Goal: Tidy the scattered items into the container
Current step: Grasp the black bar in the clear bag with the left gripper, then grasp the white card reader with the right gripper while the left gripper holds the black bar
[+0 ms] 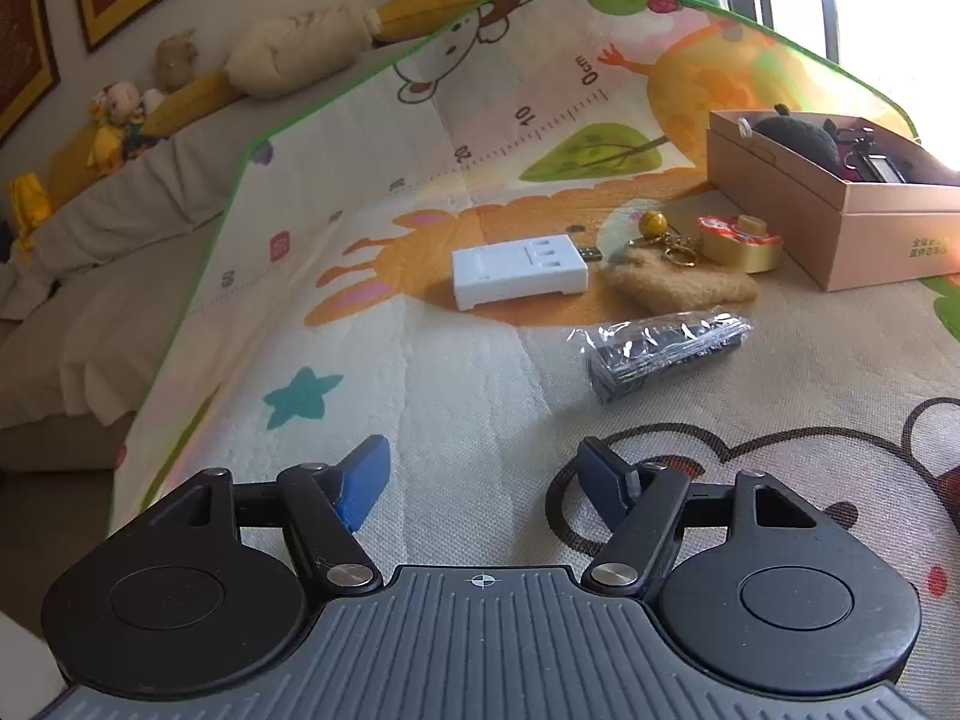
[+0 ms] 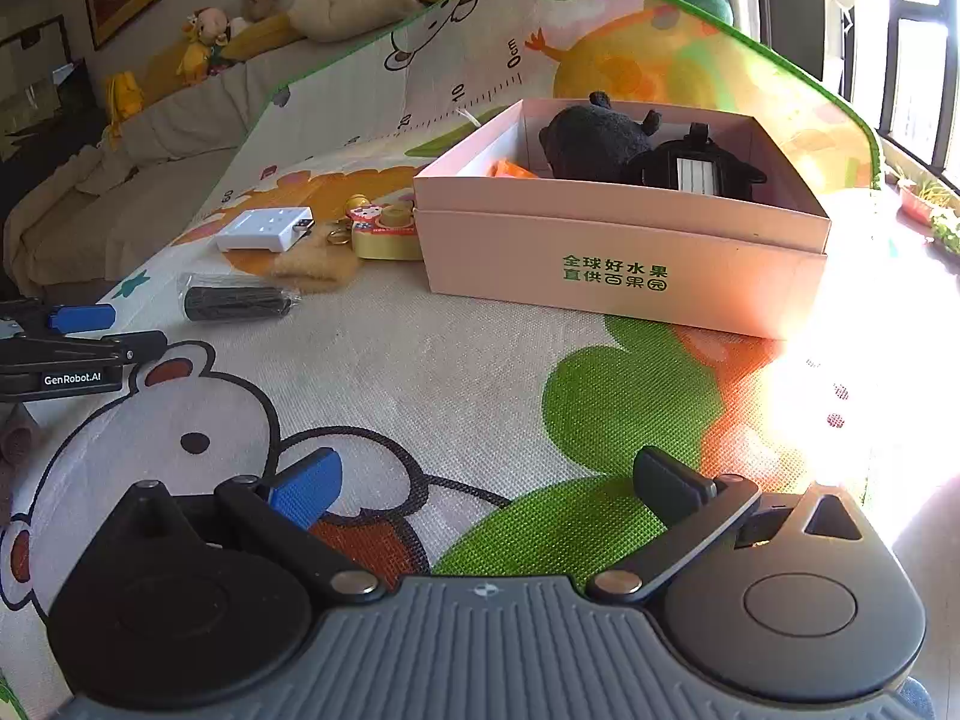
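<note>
On the cartoon play mat lie a white USB charger (image 1: pixel 519 270), a tan fuzzy keychain pouch (image 1: pixel 678 285) with a yellow bell (image 1: pixel 653 222), a yellow tape-like roll (image 1: pixel 741 243) and a black item in clear wrap (image 1: pixel 660 348). The pink cardboard box (image 2: pixel 618 264) stands behind them, holding a black plush (image 2: pixel 591 141), a black device (image 2: pixel 696 168) and something orange (image 2: pixel 510 169). My left gripper (image 1: pixel 480 480) is open and empty, short of the wrapped item. My right gripper (image 2: pixel 486 486) is open and empty over the mat, in front of the box.
The mat's green edge (image 1: pixel 240 162) drops to a grey sofa (image 1: pixel 108 252) lined with plush toys (image 1: pixel 120 120) on the left. Strong sun glare (image 2: pixel 870 360) washes out the mat right of the box. A window (image 2: pixel 912 60) is at far right.
</note>
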`<state>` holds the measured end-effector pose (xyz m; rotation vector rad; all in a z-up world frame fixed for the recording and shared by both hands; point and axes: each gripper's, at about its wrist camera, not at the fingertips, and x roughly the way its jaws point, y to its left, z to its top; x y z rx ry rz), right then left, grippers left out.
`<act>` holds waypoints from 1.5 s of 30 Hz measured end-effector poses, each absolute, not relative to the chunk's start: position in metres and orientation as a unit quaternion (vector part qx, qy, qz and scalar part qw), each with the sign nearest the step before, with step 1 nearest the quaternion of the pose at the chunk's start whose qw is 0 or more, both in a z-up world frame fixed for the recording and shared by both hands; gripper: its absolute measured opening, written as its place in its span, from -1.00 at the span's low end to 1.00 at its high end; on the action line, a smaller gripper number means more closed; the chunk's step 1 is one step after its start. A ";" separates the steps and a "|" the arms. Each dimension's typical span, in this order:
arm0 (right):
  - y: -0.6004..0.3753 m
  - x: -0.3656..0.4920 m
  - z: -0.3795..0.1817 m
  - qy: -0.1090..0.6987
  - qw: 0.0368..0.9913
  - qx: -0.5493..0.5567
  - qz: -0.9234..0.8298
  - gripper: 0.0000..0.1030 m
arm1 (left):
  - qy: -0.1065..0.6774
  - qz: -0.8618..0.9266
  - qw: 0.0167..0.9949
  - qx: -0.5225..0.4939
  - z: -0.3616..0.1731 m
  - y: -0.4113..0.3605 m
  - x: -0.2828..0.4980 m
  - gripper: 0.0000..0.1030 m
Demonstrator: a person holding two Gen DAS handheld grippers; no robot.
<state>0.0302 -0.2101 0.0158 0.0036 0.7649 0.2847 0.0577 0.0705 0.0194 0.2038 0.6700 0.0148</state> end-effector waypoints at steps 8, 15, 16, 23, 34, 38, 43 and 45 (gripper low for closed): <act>-0.200 0.028 0.014 0.378 0.916 -0.040 0.130 1.00 | 0.337 -0.005 0.939 0.065 0.019 0.077 0.038 0.85; -0.199 0.027 0.014 0.377 0.916 -0.042 0.129 1.00 | 0.345 -0.085 0.935 -0.018 0.024 0.055 0.056 0.85; -0.199 0.027 0.014 0.377 0.916 -0.042 0.129 1.00 | 0.346 -0.096 0.933 -0.030 0.025 0.049 0.059 0.87; -0.198 0.026 0.013 0.375 0.917 -0.042 0.128 1.00 | 0.355 -0.016 0.934 -0.025 0.014 0.000 0.096 0.91; -0.184 0.032 0.032 0.352 0.921 -0.054 0.159 1.00 | 0.339 -0.028 0.940 0.027 0.013 0.039 0.078 0.80; -0.152 0.054 0.076 0.319 0.920 -0.059 0.219 0.83 | 0.335 -0.017 0.942 0.009 0.014 0.080 0.057 0.82; -0.102 0.130 0.107 0.394 0.883 -0.049 0.250 -0.08 | 0.313 -0.036 0.946 -0.079 0.014 0.114 0.045 0.89; -0.083 0.157 0.107 0.410 0.878 -0.056 0.242 -0.08 | 0.307 -0.040 0.947 -0.088 0.014 0.116 0.045 0.90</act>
